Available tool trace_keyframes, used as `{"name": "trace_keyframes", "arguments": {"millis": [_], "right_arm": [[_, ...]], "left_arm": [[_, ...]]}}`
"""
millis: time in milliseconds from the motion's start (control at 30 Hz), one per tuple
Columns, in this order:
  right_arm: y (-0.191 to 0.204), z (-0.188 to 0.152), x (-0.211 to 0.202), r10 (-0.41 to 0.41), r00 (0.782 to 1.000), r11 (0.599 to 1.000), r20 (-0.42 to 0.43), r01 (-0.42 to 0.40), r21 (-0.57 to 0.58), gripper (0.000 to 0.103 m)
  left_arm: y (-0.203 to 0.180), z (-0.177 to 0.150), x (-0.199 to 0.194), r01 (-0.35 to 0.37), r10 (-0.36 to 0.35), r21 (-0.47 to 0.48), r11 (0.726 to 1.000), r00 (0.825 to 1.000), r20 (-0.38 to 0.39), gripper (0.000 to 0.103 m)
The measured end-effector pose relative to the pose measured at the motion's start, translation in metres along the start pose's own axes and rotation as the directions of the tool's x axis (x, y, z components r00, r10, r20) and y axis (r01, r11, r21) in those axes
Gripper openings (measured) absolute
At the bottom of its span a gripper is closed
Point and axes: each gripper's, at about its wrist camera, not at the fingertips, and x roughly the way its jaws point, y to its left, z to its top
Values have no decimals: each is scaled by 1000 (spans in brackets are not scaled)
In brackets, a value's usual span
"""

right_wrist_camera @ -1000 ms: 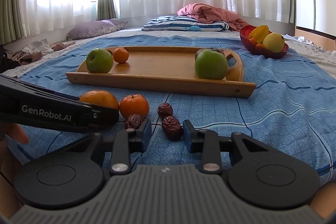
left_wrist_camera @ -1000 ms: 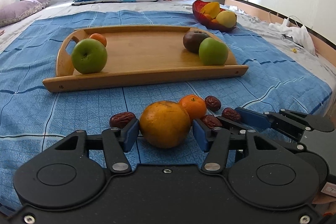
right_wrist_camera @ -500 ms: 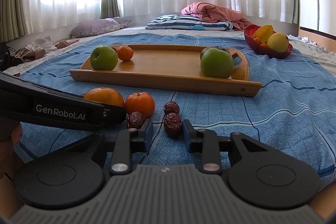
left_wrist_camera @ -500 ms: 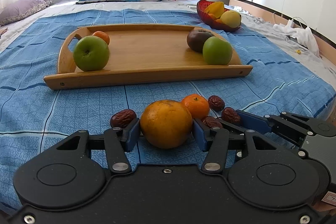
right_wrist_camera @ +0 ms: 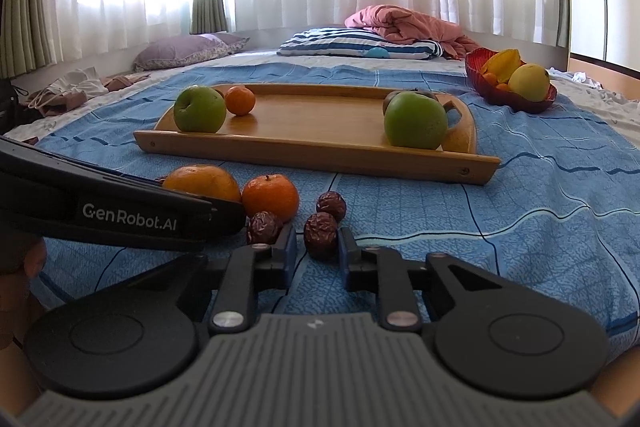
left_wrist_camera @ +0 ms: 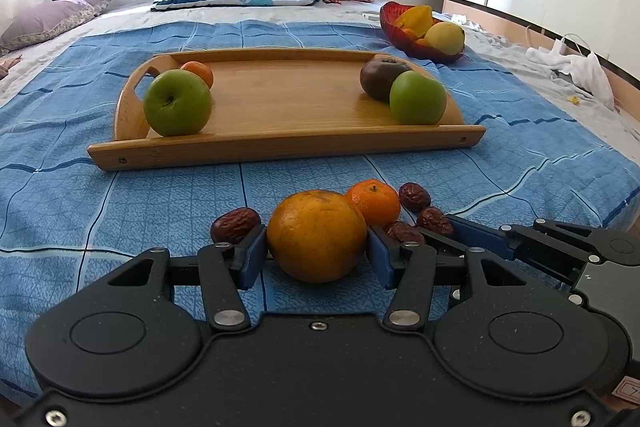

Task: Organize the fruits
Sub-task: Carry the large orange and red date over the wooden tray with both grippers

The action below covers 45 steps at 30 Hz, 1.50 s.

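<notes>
Left wrist view: the left gripper (left_wrist_camera: pixel 317 253) is bracketing the large orange (left_wrist_camera: pixel 317 235) on the blue bedspread (left_wrist_camera: pixel 120 211), both pads touching its sides, gripping it. A small tangerine (left_wrist_camera: pixel 373 201) is sitting just behind, with dried dates (left_wrist_camera: pixel 235 225) to either side. The wooden tray (left_wrist_camera: pixel 280 143) beyond is carrying two green apples (left_wrist_camera: pixel 177 102), a tangerine and a dark fruit (left_wrist_camera: pixel 380 79); that dark fruit is showing plainly only here.

Right wrist view: the right gripper (right_wrist_camera: pixel 318 255) is closing on one date (right_wrist_camera: pixel 320 235), pads against its sides. The large orange (right_wrist_camera: pixel 202 183) is lying half hidden behind the left gripper's arm (right_wrist_camera: pixel 120 215). A red bowl (right_wrist_camera: pixel 516 99) of fruit is standing right of the tray (right_wrist_camera: pixel 320 155).

Against the earlier frames, the right jaws are standing narrower; the left grip is remaining unchanged.
</notes>
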Motion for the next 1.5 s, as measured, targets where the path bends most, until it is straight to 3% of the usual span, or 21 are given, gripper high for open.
{"name": "trace_keyframes", "arguments": {"millis": [433,833,1267,1500], "right_arm": [[-1,5,-5,-28,999,1000,30,28,8,21],[-9,23,-4,-62,995,998,78,60,27,21],[-42,87,10,-74,990,990,120,59,124,21],[-57,126,27,-66,991,992,113,52,117,21]], "left_arm": [[-6,4,-10,-36,35,39,999,999,33,51],[5,31,-18,-56,54,23,998,995,82,51],[32,92,-16,-58,58,1,998,990,128,50],[49,133,0,-46,50,-36,998,992,116,50]]}}
